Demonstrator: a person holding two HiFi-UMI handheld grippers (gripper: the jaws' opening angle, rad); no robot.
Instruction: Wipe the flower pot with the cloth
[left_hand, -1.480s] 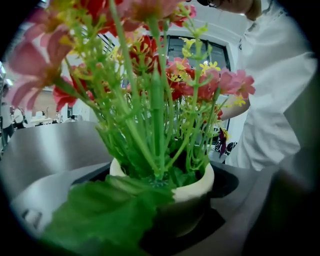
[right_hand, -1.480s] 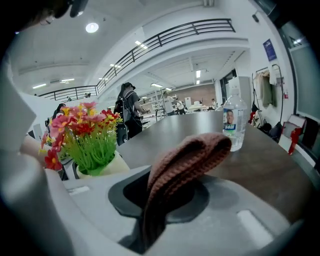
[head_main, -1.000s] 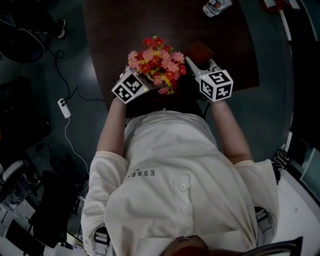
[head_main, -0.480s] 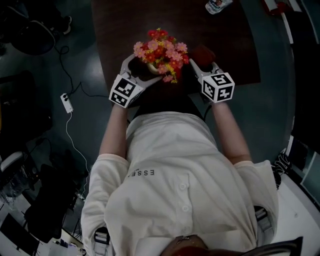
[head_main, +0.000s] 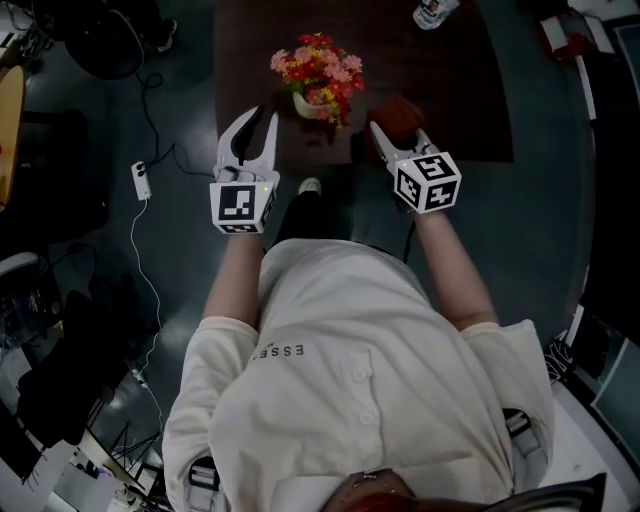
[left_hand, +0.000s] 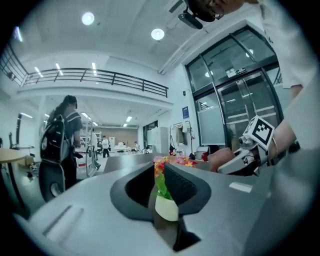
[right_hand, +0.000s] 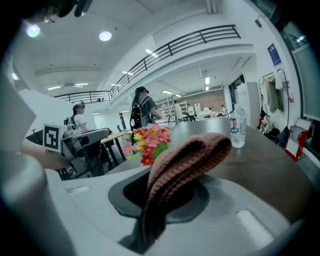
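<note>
Two tongs flanking the flower pot (head_main: 308, 103), upright on the tabletop (head_main: 450, 80), neither touching it. Right tongs (head_main: 385, 135) clamped on the brown cloth (head_main: 402, 108); left tongs (head_main: 255, 125) just closing to a narrow slit, empty. Likely risk from here — wiping with no brace on the pot, tipping it or shoving it across the tabletop.

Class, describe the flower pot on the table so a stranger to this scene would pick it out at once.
Find the dark brown table at the top of the head view. Near its front edge stands the flower pot, left of the brown knitted cloth. It is the only small cream pot, topped with pink, red and yellow flowers; the clear water bottle stands at the far edge.
</note>
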